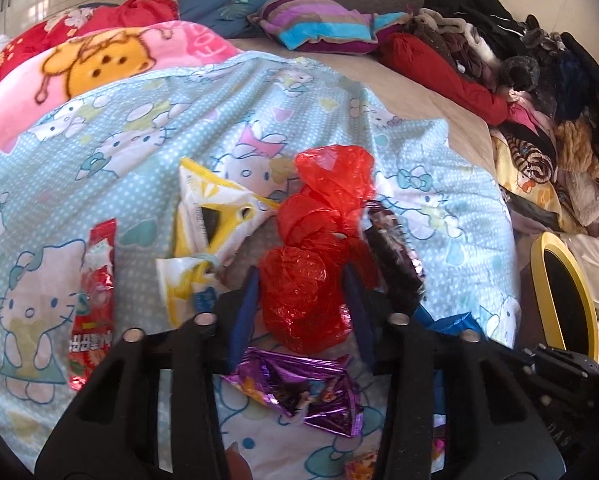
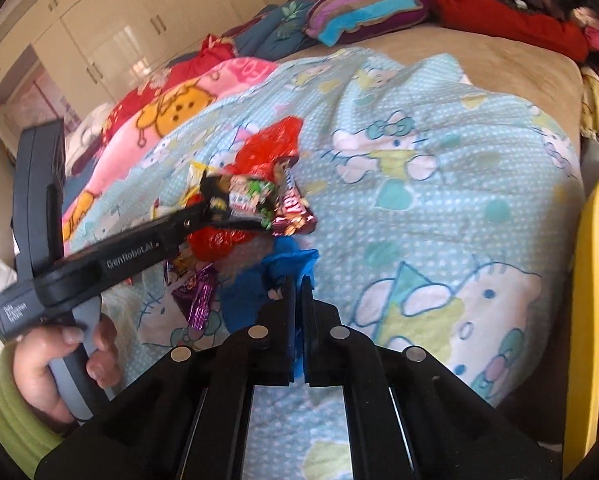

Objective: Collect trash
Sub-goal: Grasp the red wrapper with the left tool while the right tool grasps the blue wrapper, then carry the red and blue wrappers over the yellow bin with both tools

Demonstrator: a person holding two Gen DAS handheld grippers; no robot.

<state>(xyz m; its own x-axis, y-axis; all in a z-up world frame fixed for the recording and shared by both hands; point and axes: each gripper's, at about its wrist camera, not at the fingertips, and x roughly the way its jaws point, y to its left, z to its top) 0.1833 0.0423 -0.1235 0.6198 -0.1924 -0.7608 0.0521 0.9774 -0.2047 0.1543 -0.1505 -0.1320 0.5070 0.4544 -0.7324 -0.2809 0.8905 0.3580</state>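
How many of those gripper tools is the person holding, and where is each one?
2. The left gripper is over the trash pile, its fingers on either side of a crumpled red plastic bag. The right gripper is nearer the bed's edge, pinching a blue bag.

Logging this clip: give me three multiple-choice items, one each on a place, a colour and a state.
1. What sits between the left gripper's jaws?
A. a striped pillow
B. a red plastic bag
C. a yellow-and-white packet

2. What colour is the foil wrapper just below the left gripper's fingers?
A. purple
B. green
C. silver

3. How do the right gripper's jaws stand?
A. wide apart over bare blanket
B. wide apart around a bottle
C. closed on blue plastic

Answers:
1. B. In the left wrist view, the left gripper has its blue pads on either side of the red plastic bag.
2. A. The foil wrapper shines purple.
3. C. The right gripper has its jaws nearly together, with the blue plastic pinched between them.
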